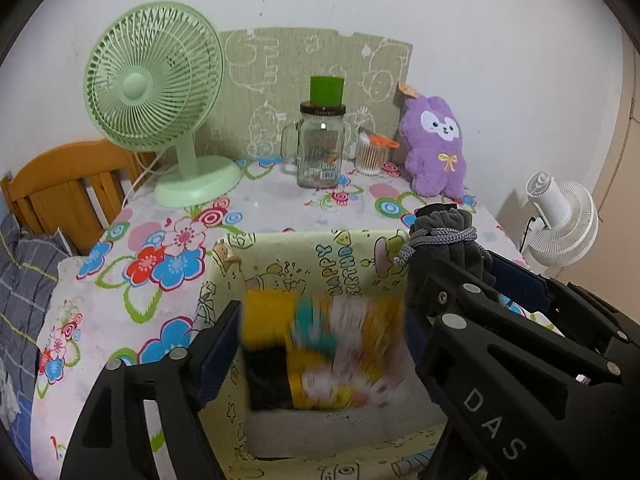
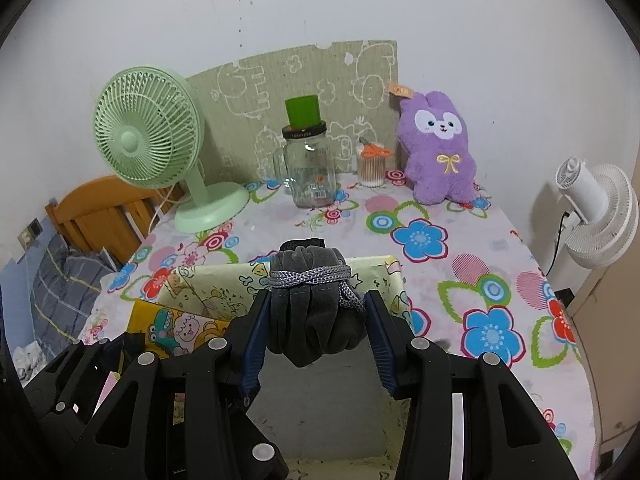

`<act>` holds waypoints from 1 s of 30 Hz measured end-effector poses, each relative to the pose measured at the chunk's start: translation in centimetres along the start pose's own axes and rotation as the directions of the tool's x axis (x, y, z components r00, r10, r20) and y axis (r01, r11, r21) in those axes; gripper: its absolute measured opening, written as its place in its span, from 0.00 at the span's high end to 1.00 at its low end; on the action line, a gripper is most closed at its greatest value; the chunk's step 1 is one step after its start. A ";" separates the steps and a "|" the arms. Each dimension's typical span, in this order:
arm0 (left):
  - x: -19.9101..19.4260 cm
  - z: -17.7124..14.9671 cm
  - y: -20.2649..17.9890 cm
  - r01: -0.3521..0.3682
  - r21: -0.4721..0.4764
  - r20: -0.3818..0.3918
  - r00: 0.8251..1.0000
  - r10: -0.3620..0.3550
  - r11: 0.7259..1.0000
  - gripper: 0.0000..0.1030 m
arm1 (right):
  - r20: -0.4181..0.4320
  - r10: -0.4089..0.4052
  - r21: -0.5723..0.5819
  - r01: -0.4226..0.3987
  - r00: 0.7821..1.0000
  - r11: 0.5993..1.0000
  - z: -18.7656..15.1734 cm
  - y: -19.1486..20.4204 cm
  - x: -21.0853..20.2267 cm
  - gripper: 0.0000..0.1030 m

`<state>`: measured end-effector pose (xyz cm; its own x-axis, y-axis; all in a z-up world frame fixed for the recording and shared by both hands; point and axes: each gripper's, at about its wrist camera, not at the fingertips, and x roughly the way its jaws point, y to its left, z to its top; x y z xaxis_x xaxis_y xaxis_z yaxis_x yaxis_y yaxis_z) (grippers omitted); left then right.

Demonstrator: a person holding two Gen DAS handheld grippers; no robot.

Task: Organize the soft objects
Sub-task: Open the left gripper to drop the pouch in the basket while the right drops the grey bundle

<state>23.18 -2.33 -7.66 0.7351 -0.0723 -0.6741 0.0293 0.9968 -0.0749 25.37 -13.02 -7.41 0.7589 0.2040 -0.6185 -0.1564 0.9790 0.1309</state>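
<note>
My right gripper [image 2: 316,320] is shut on a grey drawstring pouch [image 2: 310,308] and holds it over the open cartoon-print box [image 2: 224,284]; both also show at the right of the left wrist view, the pouch [image 1: 448,236] above the right gripper [image 1: 460,304]. My left gripper [image 1: 320,336] is open above the box [image 1: 280,260]. A yellow cartoon cloth [image 1: 344,352], blurred, lies inside the box next to something black [image 1: 268,376]; the cloth also shows in the right wrist view [image 2: 180,330]. A purple plush toy [image 2: 438,152] sits at the table's back right.
A green desk fan [image 2: 156,144], a glass jar with a green cup on top [image 2: 308,160] and a cotton swab tub [image 2: 372,164] stand at the back of the flowered tablecloth [image 2: 480,280]. A white fan [image 2: 600,212] is at the right, a wooden bed frame [image 2: 100,216] at the left.
</note>
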 end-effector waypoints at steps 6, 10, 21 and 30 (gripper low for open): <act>0.6 -0.1 0.4 -0.003 -0.003 -0.017 1.000 0.003 1.000 0.10 | -0.013 0.027 -0.006 -0.028 1.000 1.000 -0.1 0.1 1.0 0.48; 0.5 -0.1 0.3 0.018 -0.002 -0.014 1.000 -0.018 1.000 0.07 | -0.003 0.043 -0.003 -0.043 0.999 0.999 -0.1 0.1 1.0 0.31; -1.2 -0.1 0.0 -0.002 0.016 0.029 1.000 0.002 1.000 0.04 | 0.017 0.035 -0.014 -0.035 0.999 0.999 0.0 0.2 -0.5 0.13; -3.7 -0.2 -0.5 -0.002 0.023 0.067 0.998 0.001 1.000 0.04 | 0.056 0.024 -0.014 -0.023 0.998 1.000 -0.1 0.2 -3.2 0.11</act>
<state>20.35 -2.58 -5.31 0.7786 -0.0690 -0.6237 0.0434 0.9975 -0.0562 22.84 -13.45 -5.48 0.7894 0.2267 -0.5705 -0.1828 0.9740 0.1340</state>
